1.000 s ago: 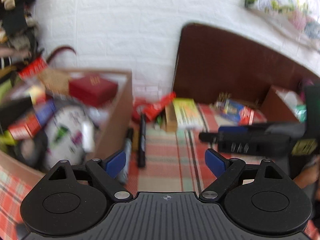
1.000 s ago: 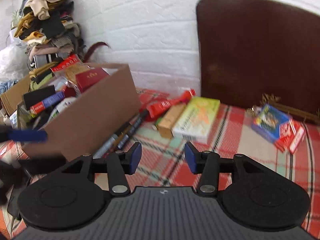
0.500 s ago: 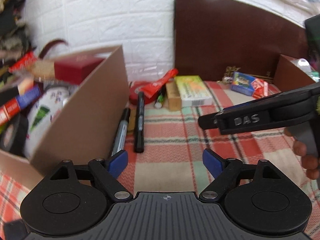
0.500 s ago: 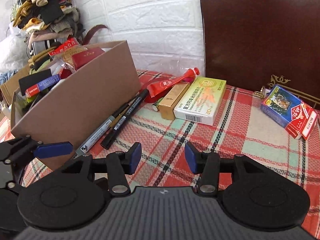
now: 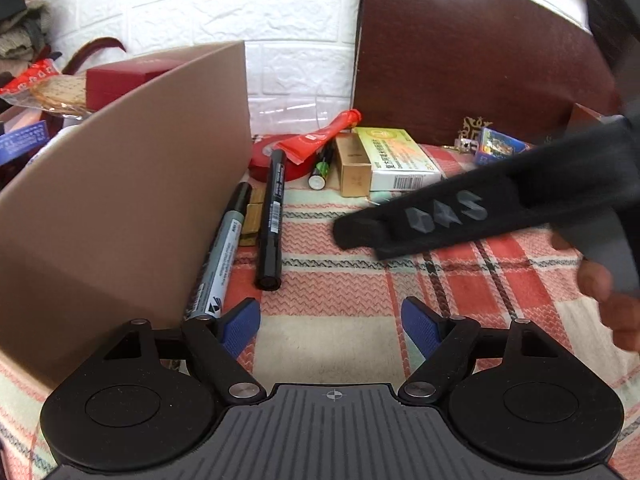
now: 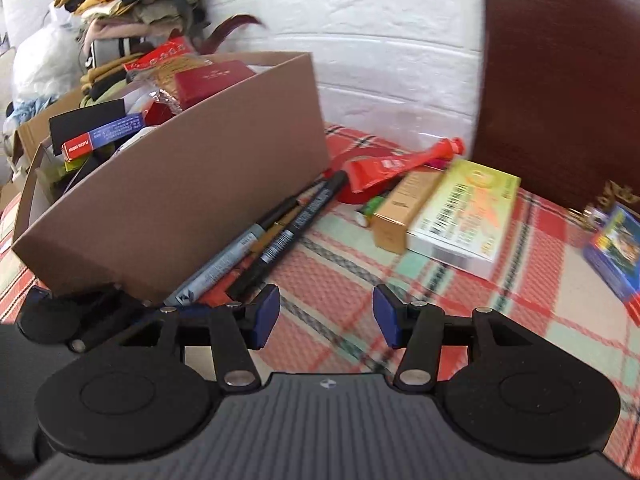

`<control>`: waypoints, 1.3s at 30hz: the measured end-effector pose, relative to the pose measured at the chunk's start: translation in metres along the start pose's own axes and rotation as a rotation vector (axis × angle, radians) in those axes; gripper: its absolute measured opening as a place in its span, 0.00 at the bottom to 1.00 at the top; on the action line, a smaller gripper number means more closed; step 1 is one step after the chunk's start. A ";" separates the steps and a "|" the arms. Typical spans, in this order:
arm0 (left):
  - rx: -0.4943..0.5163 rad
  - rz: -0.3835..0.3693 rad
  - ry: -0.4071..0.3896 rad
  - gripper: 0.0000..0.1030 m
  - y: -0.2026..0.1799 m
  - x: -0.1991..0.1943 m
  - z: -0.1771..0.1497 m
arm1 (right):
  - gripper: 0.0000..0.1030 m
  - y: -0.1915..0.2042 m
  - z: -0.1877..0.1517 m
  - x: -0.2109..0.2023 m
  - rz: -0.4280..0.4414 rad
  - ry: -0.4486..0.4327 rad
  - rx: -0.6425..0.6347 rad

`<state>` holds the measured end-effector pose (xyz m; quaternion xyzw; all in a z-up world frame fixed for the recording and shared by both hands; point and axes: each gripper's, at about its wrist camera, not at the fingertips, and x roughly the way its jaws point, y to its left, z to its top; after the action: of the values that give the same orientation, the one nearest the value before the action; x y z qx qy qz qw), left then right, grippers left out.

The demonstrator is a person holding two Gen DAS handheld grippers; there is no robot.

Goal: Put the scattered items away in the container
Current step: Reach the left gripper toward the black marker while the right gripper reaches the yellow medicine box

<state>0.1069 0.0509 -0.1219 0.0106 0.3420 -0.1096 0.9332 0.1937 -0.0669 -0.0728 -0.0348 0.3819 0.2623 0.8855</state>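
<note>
A brown cardboard box (image 5: 132, 184) (image 6: 208, 184), full of packets and small boxes, stands on the left of the checked cloth. Beside its wall lie a grey marker (image 5: 222, 256) (image 6: 224, 264) and a black marker (image 5: 272, 220) (image 6: 296, 224). Farther back are a red tube (image 5: 320, 138) (image 6: 400, 164), a gold box (image 5: 352, 166) (image 6: 404, 208) and a green-and-white box (image 5: 394, 156) (image 6: 464, 216). My left gripper (image 5: 331, 322) is open and empty, close to the grey marker's near end. My right gripper (image 6: 326, 316) is open and empty, just short of the markers.
A dark brown chair back (image 5: 472, 48) (image 6: 560, 80) stands against the white brick wall. A blue card box (image 5: 500, 146) (image 6: 616, 248) lies at the right. Clothes (image 6: 132, 4) are piled behind the cardboard box. A hand (image 5: 612, 300) holds the right gripper's handle.
Both grippers came lower and nearer to the markers beside the box. The right gripper swung left across the left wrist view. Both stayed open.
</note>
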 end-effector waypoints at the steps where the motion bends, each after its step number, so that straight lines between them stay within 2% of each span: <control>1: 0.002 -0.005 -0.004 0.84 0.000 -0.001 -0.001 | 0.55 0.001 0.004 0.004 0.015 0.008 0.002; 5: 0.004 -0.025 -0.011 0.84 0.003 -0.009 -0.010 | 0.55 0.010 0.018 0.022 0.079 0.047 0.007; 7: 0.017 -0.026 -0.012 0.85 0.002 -0.011 -0.015 | 0.61 0.018 0.024 0.033 0.089 0.074 -0.001; 9: 0.017 -0.026 -0.009 0.85 0.002 -0.013 -0.015 | 0.66 0.018 0.024 0.036 0.068 0.088 -0.007; 11: 0.017 -0.027 -0.007 0.85 0.002 -0.015 -0.016 | 0.67 0.014 0.022 0.035 0.037 0.097 -0.010; 12: 0.018 -0.027 -0.006 0.85 0.002 -0.016 -0.016 | 0.70 0.012 0.021 0.034 0.022 0.101 -0.012; 13: 0.018 -0.027 -0.005 0.85 0.002 -0.016 -0.017 | 0.78 0.010 0.019 0.033 0.007 0.105 -0.013; 14: 0.018 -0.027 -0.004 0.85 0.002 -0.017 -0.017 | 0.79 0.008 0.018 0.032 -0.009 0.110 -0.015; 17: 0.018 -0.027 0.000 0.85 0.002 -0.020 -0.018 | 0.79 0.001 0.015 0.030 -0.055 0.122 -0.020; 18: 0.019 -0.027 0.001 0.85 0.002 -0.021 -0.019 | 0.69 -0.001 0.014 0.030 -0.070 0.127 -0.021; 21: 0.019 -0.027 0.004 0.86 0.001 -0.023 -0.020 | 0.69 -0.007 0.010 0.028 -0.117 0.139 -0.026; 22: 0.013 -0.029 0.004 0.86 0.002 -0.025 -0.020 | 0.63 -0.009 0.009 0.027 -0.132 0.143 -0.028; 23: 0.001 -0.033 0.003 0.86 0.003 -0.028 -0.021 | 0.63 -0.012 0.008 0.023 -0.136 0.139 -0.021; 26: -0.019 -0.017 0.002 0.85 0.001 -0.031 -0.022 | 0.65 -0.012 0.011 0.007 -0.062 0.118 0.013; 30: -0.006 0.029 0.013 0.85 -0.004 -0.030 -0.025 | 0.68 0.013 0.020 0.018 0.041 0.166 0.005; 37: 0.020 0.036 0.007 0.84 -0.003 -0.029 -0.026 | 0.68 0.029 0.024 0.023 0.055 0.174 -0.042; 38: 0.014 0.032 -0.004 0.82 -0.003 -0.031 -0.023 | 0.68 0.027 0.023 0.021 0.049 0.166 -0.044; 39: 0.008 0.029 -0.016 0.73 -0.003 -0.033 -0.020 | 0.69 0.024 0.023 0.017 0.042 0.157 -0.047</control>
<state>0.0693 0.0560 -0.1161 0.0183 0.3340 -0.0977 0.9373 0.2069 -0.0325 -0.0654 -0.0679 0.4444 0.2864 0.8461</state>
